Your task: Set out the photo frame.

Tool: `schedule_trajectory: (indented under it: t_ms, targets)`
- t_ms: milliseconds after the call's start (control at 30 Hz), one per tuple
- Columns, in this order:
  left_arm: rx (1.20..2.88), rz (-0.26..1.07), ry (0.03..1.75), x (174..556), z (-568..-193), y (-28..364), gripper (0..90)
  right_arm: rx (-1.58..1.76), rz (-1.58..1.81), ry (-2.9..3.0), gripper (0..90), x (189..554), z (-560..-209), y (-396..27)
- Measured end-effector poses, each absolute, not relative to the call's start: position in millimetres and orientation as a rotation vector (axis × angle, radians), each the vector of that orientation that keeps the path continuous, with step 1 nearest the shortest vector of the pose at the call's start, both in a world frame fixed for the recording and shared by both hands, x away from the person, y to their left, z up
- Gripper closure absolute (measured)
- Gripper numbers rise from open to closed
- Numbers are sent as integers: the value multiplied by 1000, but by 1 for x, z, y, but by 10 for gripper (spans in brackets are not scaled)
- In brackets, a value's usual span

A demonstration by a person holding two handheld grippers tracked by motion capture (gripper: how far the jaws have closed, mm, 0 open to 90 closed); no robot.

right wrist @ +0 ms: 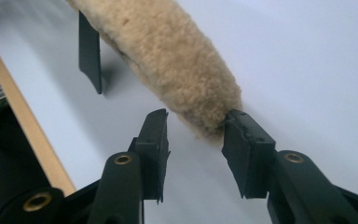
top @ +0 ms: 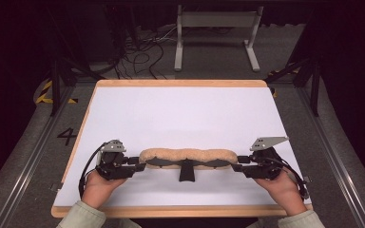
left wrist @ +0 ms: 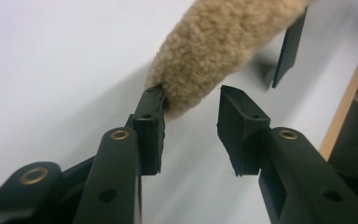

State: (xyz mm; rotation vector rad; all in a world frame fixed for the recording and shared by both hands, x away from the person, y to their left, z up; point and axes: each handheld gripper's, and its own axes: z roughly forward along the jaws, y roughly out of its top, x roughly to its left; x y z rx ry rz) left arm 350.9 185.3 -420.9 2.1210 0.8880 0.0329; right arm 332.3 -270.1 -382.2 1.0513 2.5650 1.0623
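Observation:
A long tan fleece pad (top: 187, 156) lies crosswise on the white table top (top: 180, 114), near its front edge. A black strap (top: 187, 172) sticks out from under its middle toward the person. My left gripper (top: 142, 164) is at the pad's left end. In the left gripper view, my left gripper (left wrist: 191, 100) straddles the tip of the pad (left wrist: 214, 42), with one jaw touching the fleece and the other apart. My right gripper (top: 235, 165) is at the right end. In the right gripper view, my right gripper (right wrist: 196, 119) likewise has one jaw against the pad (right wrist: 168, 56) and a gap at the other.
The table's wooden rim (top: 180, 210) runs close behind both hands. Beyond the far edge stand a white metal frame (top: 216, 28) and loose cables (top: 142, 57) on the floor. Dark stands flank the table at both sides.

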Motion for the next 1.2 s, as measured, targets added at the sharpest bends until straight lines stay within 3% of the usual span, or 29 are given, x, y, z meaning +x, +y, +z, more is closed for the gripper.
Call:
schedule_trajectory:
  t_ms: [300, 400, 567, 733, 800, 967, 1200]
  targets:
    - [2160, 14, 862, 347, -423, 188, 643, 1030, 1063, 2593, 581, 324, -381, -274]
    - [2181, 10, 879, 346, -425, 191, 671, 1004, 1075, 2555, 525, 321, -380, -277]
    - [2169, 44, 895, 343, -423, 199, 716, 959, 1035, 2521, 523, 316, -381, -281]
    - [2117, 128, 897, 342, -418, 204, 850, 931, 1008, 2534, 632, 314, -382, -282]
    - [2084, 195, 915, 342, -415, 207, 896, 947, 1022, 2539, 722, 312, -382, -284]
    - [2017, 239, 942, 345, -415, 212, 899, 942, 1038, 2553, 842, 311, -383, -285]
    - [1977, 261, 952, 355, -421, 205, 898, 916, 1015, 2615, 893, 312, -389, -277]
